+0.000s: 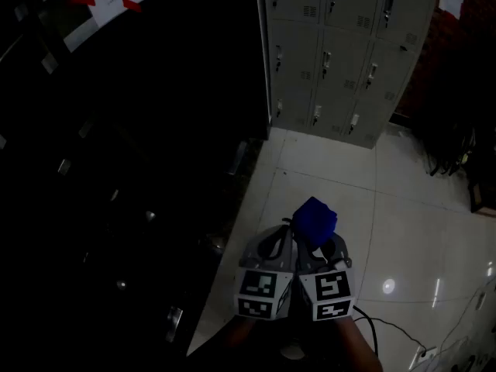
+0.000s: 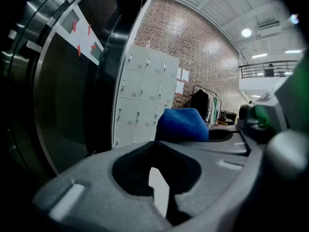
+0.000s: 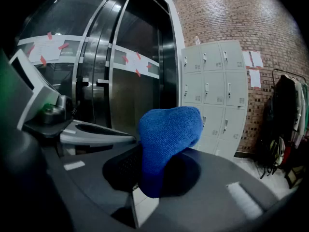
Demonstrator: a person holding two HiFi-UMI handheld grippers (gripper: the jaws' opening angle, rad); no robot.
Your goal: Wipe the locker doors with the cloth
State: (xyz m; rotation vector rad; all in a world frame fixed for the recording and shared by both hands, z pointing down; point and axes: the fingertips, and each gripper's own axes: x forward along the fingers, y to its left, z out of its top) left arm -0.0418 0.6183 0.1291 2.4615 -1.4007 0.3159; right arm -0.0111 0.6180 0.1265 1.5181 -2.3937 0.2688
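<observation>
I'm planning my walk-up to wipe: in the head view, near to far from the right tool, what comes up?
right tool → blue cloth clamped in it → white tiled floor → grey lockers

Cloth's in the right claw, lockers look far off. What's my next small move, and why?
Probably step forward toward the lockers, keeping the right claw as it is. It is shut on the blue cloth, but the lockers stand across the tiled floor, apart from both claws, so no door seems wipeable from here. The left claw is shut and empty.
</observation>
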